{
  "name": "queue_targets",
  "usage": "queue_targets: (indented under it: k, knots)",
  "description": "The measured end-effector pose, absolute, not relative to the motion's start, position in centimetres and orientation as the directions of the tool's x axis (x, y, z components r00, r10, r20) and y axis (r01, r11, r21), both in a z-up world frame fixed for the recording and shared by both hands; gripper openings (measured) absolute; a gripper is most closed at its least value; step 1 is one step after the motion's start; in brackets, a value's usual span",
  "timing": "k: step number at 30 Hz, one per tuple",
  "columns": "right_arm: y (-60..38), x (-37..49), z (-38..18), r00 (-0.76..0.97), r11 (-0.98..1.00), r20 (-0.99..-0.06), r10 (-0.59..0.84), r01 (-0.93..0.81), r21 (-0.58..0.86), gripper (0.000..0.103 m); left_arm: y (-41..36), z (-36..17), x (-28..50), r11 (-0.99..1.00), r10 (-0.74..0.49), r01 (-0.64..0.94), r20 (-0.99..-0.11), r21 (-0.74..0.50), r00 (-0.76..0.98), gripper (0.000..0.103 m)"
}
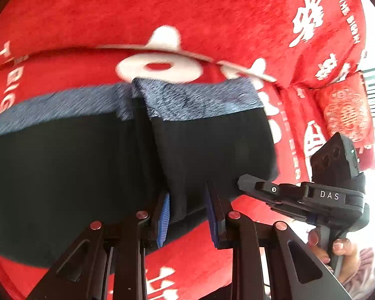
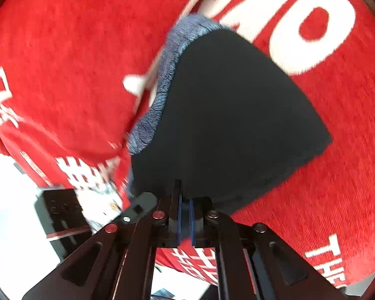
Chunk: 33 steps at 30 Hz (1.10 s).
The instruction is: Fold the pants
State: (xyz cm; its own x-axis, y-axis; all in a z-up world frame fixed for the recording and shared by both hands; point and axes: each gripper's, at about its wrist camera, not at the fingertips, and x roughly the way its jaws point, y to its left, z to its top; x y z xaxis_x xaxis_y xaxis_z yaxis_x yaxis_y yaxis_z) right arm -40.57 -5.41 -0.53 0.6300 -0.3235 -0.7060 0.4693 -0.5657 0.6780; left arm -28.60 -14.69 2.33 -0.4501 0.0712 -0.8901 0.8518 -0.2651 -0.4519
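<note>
The pants (image 1: 87, 165) are black with a blue-grey heathered waistband (image 1: 192, 97) and lie on a red blanket. In the left wrist view my left gripper (image 1: 187, 215) has its blue pads apart around a fold of the black cloth, without pinching it. The right gripper (image 1: 295, 195) shows at the right of that view, held by a hand. In the right wrist view my right gripper (image 2: 185, 215) is shut on the near edge of the black pants (image 2: 232, 115), with the waistband (image 2: 167, 80) along the cloth's left side.
A red blanket (image 1: 187, 12) with white characters and letters covers the surface; it also shows in the right wrist view (image 2: 62, 50). A red patterned cushion (image 1: 345, 112) lies at the far right. The blanket's edge and a bright floor (image 2: 12, 225) with a dark object (image 2: 60, 215) lie at the lower left.
</note>
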Motion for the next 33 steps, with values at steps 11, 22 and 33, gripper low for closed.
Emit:
queue_targets:
  k: [11, 22, 33]
  knots:
    - [-7.6, -40.2, 4.6, 0.618, -0.284, -0.756, -0.217, 0.701, 0.654, 0.063, -15.0, 3.3, -27.0, -0.208, -0.044, 0.929, -0.946, -0.307, -0.322, 0.059]
    - [-14.0, -51.8, 0.2, 0.565, -0.415, -0.755, -0.333, 0.631, 0.656, 0.062, -18.2, -0.7, -28.0, -0.119, 0.061, 0.896, -0.903, -0.429, -0.424, 0.075]
    - [-14.9, -50.8, 0.7, 0.553, -0.335, -0.808, -0.202, 0.736, 0.588, 0.035, -15.3, -0.4, -26.6, -0.131, 0.062, 0.895, -0.905, -0.426, -0.421, 0.075]
